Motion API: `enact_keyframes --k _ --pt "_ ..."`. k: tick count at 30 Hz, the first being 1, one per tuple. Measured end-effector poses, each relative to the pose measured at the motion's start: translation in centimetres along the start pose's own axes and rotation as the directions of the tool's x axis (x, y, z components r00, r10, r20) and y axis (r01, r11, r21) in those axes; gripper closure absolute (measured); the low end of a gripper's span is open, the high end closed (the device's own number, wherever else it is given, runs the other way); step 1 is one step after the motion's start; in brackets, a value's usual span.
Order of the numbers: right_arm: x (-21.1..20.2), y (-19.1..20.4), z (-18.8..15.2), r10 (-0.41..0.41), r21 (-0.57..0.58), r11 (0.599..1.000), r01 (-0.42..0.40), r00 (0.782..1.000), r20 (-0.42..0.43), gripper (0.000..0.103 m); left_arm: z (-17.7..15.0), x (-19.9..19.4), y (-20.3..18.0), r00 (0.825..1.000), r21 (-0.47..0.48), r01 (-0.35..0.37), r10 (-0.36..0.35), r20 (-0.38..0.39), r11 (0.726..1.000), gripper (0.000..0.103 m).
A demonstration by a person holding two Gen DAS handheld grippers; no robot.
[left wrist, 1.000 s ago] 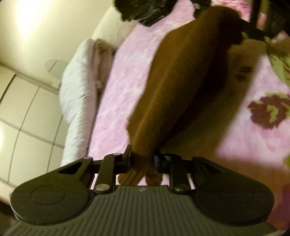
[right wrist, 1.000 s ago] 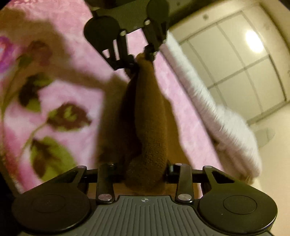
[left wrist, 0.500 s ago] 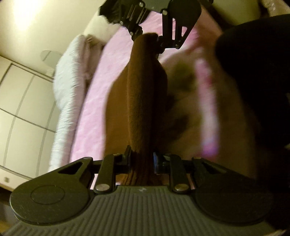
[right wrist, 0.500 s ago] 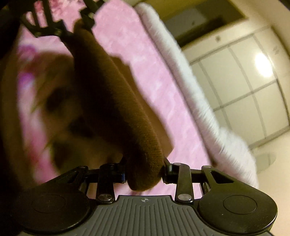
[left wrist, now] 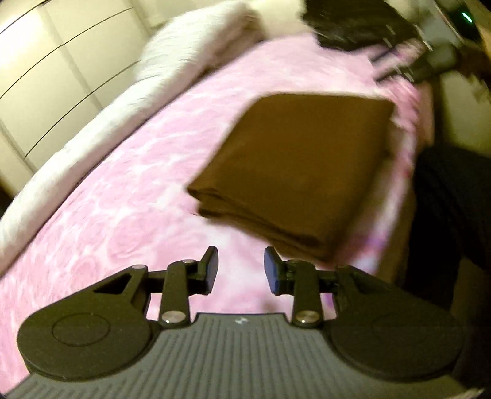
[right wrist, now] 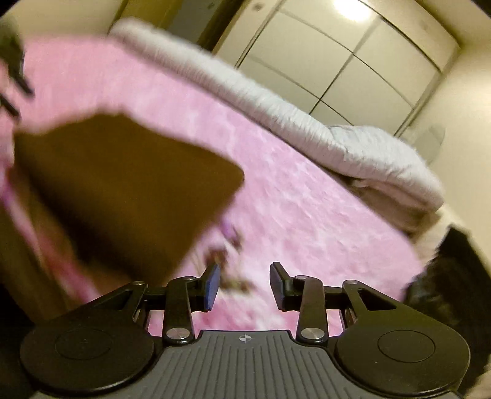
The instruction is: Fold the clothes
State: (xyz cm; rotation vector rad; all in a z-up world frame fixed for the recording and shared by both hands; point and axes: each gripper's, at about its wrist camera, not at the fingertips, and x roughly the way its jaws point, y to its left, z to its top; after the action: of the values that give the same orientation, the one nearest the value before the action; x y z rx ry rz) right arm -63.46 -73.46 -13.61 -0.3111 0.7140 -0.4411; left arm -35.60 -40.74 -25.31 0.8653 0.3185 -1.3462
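A brown garment (left wrist: pixel 294 172) lies folded into a flat rectangle on the pink bedspread (left wrist: pixel 129 196). In the left wrist view it lies ahead and a little right of my left gripper (left wrist: pixel 241 268), which is open and empty just short of its near edge. In the right wrist view the garment (right wrist: pixel 122 187) lies ahead and left of my right gripper (right wrist: pixel 244 284), which is open and empty above the pink bedspread (right wrist: pixel 307 221). Both views are blurred by motion.
A white fluffy blanket (left wrist: pixel 196 52) runs along the far side of the bed and also shows in the right wrist view (right wrist: pixel 353 147). Pale wardrobe doors (right wrist: pixel 337 61) stand behind it. Dark clothing (left wrist: pixel 362 21) lies at the bed's far end. A dark-clothed person (left wrist: pixel 454 196) is at the right.
Both grippers held the brown garment up between them. Now both have let go and opened, and the garment lies folded flat on the bed.
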Motion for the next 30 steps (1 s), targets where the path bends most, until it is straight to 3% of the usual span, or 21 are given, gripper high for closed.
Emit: enact_keyframes --k 4,7,10,12,15,23,28,30 --pt "2.3 -0.5 2.8 0.167 0.15 0.974 -0.172 0.985 0.043 0.066 3.2 2.8 1.8 0.998 -0.077 0.03 -0.025 0.062 0.997 0.074" --pt "5.0 -1.1 4.6 0.257 0.193 0.945 -0.262 0.965 0.055 0.066 4.8 6.7 2.1 0.995 -0.107 0.086 -0.079 0.06 0.991 0.074" --pt "9.2 -2.4 5.4 0.295 0.186 0.938 -0.294 0.955 0.021 0.066 4.5 11.4 2.1 0.995 -0.096 0.094 -0.096 -0.01 0.991 0.075" --pt "12.0 -3.0 5.6 0.318 0.204 0.929 -0.308 0.948 -0.016 0.066 4.3 12.3 3.4 0.995 -0.135 0.104 -0.104 0.013 0.985 0.067" --pt "14.0 -4.8 6.2 0.35 0.263 0.903 -0.339 0.937 0.004 0.066 3.9 12.5 4.6 0.992 -0.18 0.122 -0.121 0.02 0.976 0.062" --pt "18.9 -8.3 6.7 0.399 0.407 0.826 -0.39 0.915 0.067 0.066 2.9 12.9 5.1 0.988 -0.266 0.153 -0.146 0.045 0.952 0.062" --pt "20.2 -9.1 7.5 0.386 0.462 0.81 -0.362 0.921 0.043 0.066 3.4 12.5 4.5 0.993 -0.259 0.115 -0.11 0.034 0.959 0.062" --pt "18.2 -9.2 8.1 0.366 0.453 0.819 -0.352 0.929 0.06 0.066 3.8 11.6 4.3 0.996 -0.248 0.091 -0.087 0.03 0.964 0.063"
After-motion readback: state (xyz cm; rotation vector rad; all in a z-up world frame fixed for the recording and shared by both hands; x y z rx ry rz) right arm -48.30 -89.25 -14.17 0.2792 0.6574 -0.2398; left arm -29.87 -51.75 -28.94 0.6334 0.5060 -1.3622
